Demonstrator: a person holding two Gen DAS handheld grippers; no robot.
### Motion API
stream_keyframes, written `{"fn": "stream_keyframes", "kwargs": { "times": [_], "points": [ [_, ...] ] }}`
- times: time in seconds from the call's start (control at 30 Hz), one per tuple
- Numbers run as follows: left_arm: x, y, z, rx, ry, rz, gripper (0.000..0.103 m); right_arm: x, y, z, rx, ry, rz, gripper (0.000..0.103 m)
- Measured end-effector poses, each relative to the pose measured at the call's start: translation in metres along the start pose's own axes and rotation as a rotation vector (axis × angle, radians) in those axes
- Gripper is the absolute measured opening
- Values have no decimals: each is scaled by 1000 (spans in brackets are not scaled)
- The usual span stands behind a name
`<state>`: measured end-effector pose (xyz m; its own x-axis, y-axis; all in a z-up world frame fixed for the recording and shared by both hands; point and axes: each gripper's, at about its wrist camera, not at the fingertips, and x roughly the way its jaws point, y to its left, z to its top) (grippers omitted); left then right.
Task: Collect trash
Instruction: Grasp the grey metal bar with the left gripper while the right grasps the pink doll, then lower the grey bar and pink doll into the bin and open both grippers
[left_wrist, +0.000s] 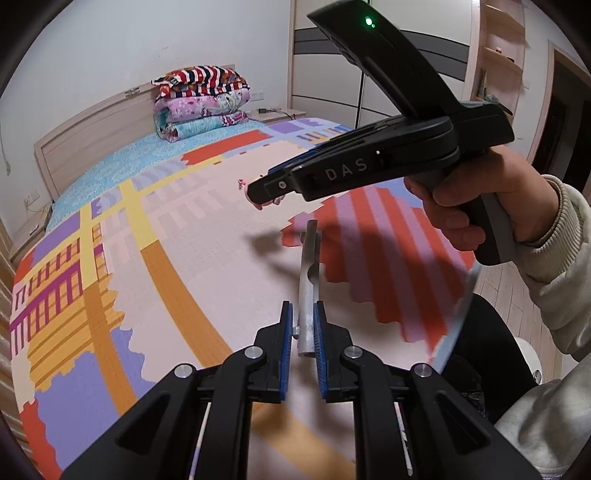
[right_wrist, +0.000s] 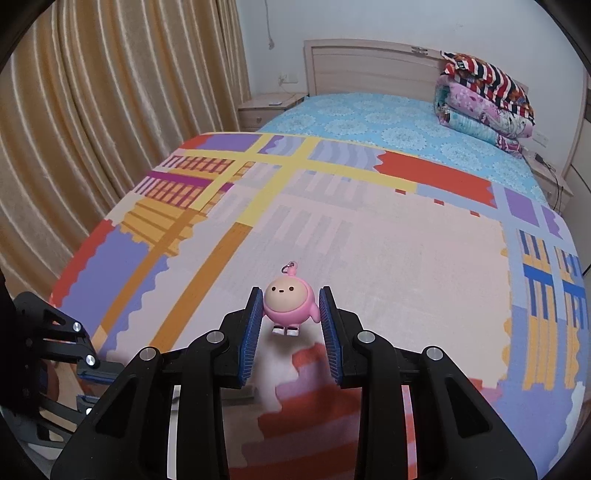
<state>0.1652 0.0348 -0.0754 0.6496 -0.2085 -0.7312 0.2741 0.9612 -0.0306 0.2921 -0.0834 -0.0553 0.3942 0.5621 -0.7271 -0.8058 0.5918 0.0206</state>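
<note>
My left gripper (left_wrist: 303, 317) is shut on a grey metal tube (left_wrist: 308, 284) that sticks forward over the patterned bedspread (left_wrist: 184, 236). My right gripper (right_wrist: 291, 306) is shut on a small pink round toy figure (right_wrist: 289, 303) with a beige face and a loop on top, held above the bedspread (right_wrist: 369, 258). In the left wrist view the right gripper (left_wrist: 264, 197) shows from the side, held by a hand (left_wrist: 476, 199), with a bit of the pink toy (left_wrist: 277, 200) at its tip. The left gripper's body (right_wrist: 55, 354) shows at the lower left of the right wrist view.
Folded quilts (left_wrist: 201, 103) are stacked by the wooden headboard (left_wrist: 92, 129). They also show in the right wrist view (right_wrist: 484, 107). Gold curtains (right_wrist: 92, 129) hang on the left. Nightstands (right_wrist: 266, 107) flank the bed. A wardrobe (left_wrist: 332, 74) and doorway (left_wrist: 561, 118) stand behind.
</note>
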Motion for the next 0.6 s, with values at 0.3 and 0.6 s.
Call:
{"fn": "stream_keyframes", "kwargs": {
  "times": [0.3,0.6],
  "points": [
    [-34,-27,-9,-8,-34,18,11,-49,5,-24,9,-55,-3,31],
    [-56,-52,-33,-82,-40,25,11,-86,16,-70,-31,-65,-35,31]
  ]
}}
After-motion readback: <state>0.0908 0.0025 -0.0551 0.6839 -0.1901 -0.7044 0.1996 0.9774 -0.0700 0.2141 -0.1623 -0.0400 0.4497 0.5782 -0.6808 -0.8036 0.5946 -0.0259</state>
